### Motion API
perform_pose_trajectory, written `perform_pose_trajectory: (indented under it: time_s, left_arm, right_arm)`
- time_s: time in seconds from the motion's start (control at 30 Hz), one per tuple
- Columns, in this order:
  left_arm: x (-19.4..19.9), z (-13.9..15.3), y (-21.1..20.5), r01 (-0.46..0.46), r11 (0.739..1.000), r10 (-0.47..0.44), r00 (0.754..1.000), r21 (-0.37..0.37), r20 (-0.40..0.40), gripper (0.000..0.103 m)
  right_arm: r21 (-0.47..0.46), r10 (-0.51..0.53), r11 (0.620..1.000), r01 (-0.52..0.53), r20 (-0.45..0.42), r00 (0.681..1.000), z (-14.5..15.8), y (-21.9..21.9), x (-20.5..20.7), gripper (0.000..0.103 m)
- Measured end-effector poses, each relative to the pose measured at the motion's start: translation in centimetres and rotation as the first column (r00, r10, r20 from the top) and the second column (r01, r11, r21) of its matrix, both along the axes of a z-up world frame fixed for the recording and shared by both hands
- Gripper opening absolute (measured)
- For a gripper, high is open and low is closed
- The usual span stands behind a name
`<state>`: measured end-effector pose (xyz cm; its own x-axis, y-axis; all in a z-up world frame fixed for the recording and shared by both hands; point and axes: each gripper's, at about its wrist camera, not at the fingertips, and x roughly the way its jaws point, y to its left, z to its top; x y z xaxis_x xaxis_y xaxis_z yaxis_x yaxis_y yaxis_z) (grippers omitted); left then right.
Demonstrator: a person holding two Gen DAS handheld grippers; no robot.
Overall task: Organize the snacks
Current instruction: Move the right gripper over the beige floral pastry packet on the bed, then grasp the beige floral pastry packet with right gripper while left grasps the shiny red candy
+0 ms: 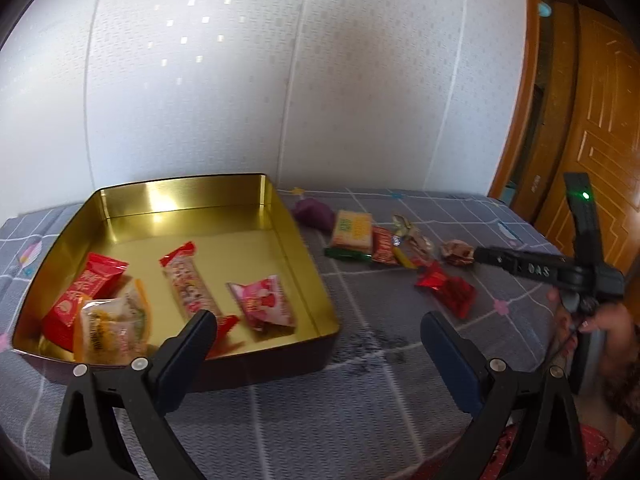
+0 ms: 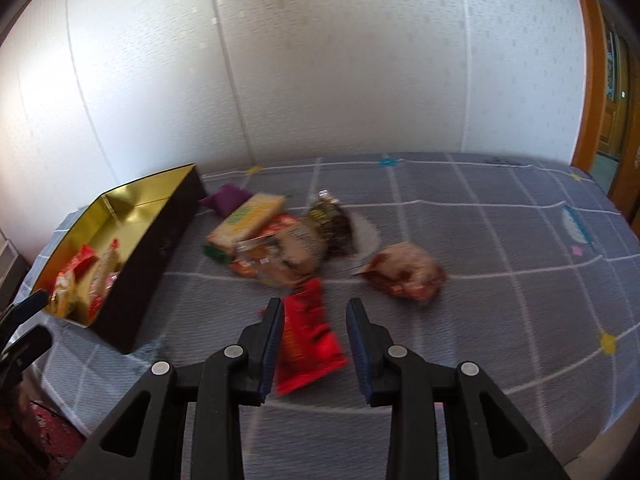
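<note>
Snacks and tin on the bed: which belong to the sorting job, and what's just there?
Job:
gold tin
snacks inside it, e.g. pink packet
loose pile
red packet
brown wrapped snack
purple pouch

Just there:
checked bedcover
white wall
wooden door

Gold-lined tin (image 1: 280, 216) w/ dark outside, red pkt (image 2: 308, 340), purple pouch (image 2: 224, 198), grey white-grid cloth (image 2: 480, 280)

both grippers are matte black plastic with triangular cut-outs in the arms, round silver pivot pins and dark blue finger pads (image 2: 272, 344); the right gripper (image 1: 476, 255) carries pale embossed lettering and a lit green lamp on its upright mount
</note>
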<state>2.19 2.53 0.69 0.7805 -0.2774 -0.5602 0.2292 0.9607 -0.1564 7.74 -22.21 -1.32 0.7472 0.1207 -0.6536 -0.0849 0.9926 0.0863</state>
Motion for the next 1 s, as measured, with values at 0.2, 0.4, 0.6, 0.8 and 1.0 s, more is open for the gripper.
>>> perform_pose_trajectory:
  time_s: [0.2,0.4,0.6,0.8,1.0]
  left_arm:
    - [0.4,-0.2,-2.4,0.069,0.998,-0.07,0.995,-0.014,-0.066,0.102]
    - [0.7,-0.2,-4.6,0.124,0.992,-0.123,0.987,0.003,-0.101,0.102]
    - [1.7,-0.3,-5.9,0.13,0.991,-0.126,0.984,0.024,-0.128,0.102]
    - [3.1,0.1,-7.0,0.124,0.992,-0.122,0.98,0.001,-0.159,0.102]
    - [3.7,0.3,-8.7,0.144,0.989,-0.138,0.977,0.025,-0.163,0.102]
  right_arm:
    - [0.049,-0.001,0.999,0.0,0.036,0.999,0.6,-4.3,3.1,0.039]
    - [-0.01,0.092,0.996,-0.092,-0.007,0.996,-1.0,-4.7,7.1,0.043]
    - [0.047,0.132,0.991,-0.128,-0.091,0.987,-2.6,-5.0,7.9,0.051]
    - [0.046,0.137,0.99,-0.132,-0.157,0.978,-3.5,-4.5,7.2,0.051]
    - [0.057,0.106,0.994,-0.098,-0.171,0.98,-3.8,-5.0,6.9,0.044]
